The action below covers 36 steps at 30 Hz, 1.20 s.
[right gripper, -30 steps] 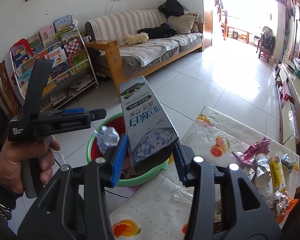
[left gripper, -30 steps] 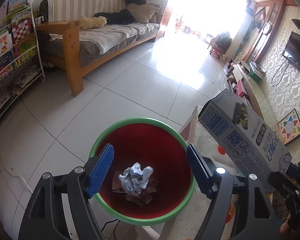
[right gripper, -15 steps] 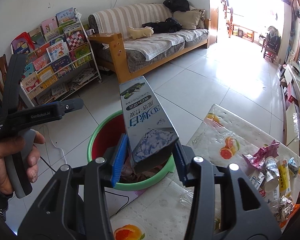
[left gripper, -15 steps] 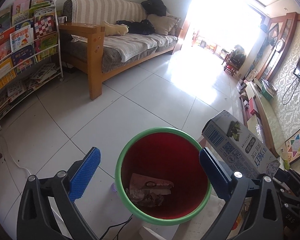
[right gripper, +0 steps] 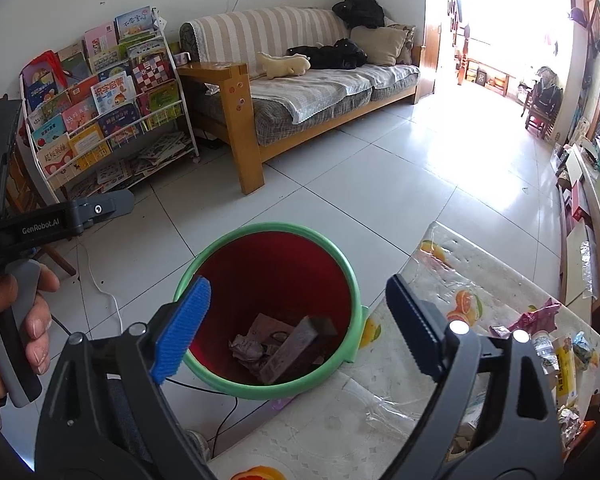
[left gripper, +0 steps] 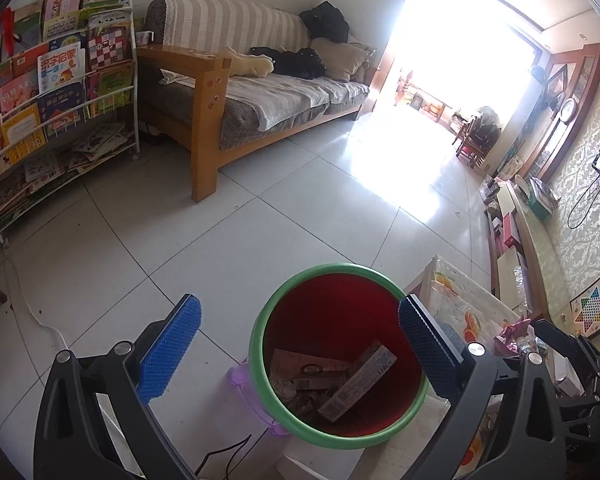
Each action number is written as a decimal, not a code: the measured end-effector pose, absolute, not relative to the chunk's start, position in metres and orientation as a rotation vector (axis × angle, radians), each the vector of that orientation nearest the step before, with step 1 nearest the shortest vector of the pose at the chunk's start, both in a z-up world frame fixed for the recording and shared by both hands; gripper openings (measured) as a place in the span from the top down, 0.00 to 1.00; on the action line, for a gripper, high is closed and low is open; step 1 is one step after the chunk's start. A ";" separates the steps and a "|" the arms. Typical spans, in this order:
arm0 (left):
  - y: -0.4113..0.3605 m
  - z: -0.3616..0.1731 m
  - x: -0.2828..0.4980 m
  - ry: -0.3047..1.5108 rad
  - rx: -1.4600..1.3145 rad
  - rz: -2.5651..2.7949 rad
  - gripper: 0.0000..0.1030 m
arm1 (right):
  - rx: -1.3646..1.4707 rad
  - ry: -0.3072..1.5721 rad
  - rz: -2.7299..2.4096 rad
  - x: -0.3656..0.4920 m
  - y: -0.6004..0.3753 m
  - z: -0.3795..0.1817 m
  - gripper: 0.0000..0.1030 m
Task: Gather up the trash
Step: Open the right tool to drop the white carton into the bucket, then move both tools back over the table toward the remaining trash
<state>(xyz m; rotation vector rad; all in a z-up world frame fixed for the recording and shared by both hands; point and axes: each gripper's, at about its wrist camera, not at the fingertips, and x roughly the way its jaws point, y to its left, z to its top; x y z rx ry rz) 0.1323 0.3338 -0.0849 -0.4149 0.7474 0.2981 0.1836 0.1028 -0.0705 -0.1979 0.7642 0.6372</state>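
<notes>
A red bin with a green rim (left gripper: 292,288) (right gripper: 220,248) stands on the floor by the table corner. A long carton (left gripper: 358,380) (right gripper: 296,344) lies tilted inside it on flat packaging and crumpled paper. My left gripper (left gripper: 300,348) is open and empty above the bin's left side. My right gripper (right gripper: 296,328) is open and empty above the bin. Several wrappers and small packets (right gripper: 556,344) lie on the table at the right.
The table (right gripper: 380,412) has a fruit-print plastic cover. A wooden sofa (left gripper: 260,92) and a book rack (left gripper: 48,92) stand across the tiled floor. A white cable (left gripper: 32,312) runs along the floor at the left. A purple object (left gripper: 240,380) sits beside the bin.
My right gripper opened and the carton dropped into the bin. My left gripper, open after letting the crumpled paper fall, drew back to the left.
</notes>
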 end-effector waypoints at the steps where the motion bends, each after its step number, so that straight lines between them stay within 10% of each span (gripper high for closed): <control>1: 0.331 -0.085 0.133 0.749 -0.414 0.292 0.08 | -0.199 0.764 0.630 0.184 0.102 -0.069 0.10; 36: 0.048 -0.085 0.154 0.896 -0.119 -0.227 0.08 | -0.065 0.813 0.097 0.127 -0.201 -0.095 0.04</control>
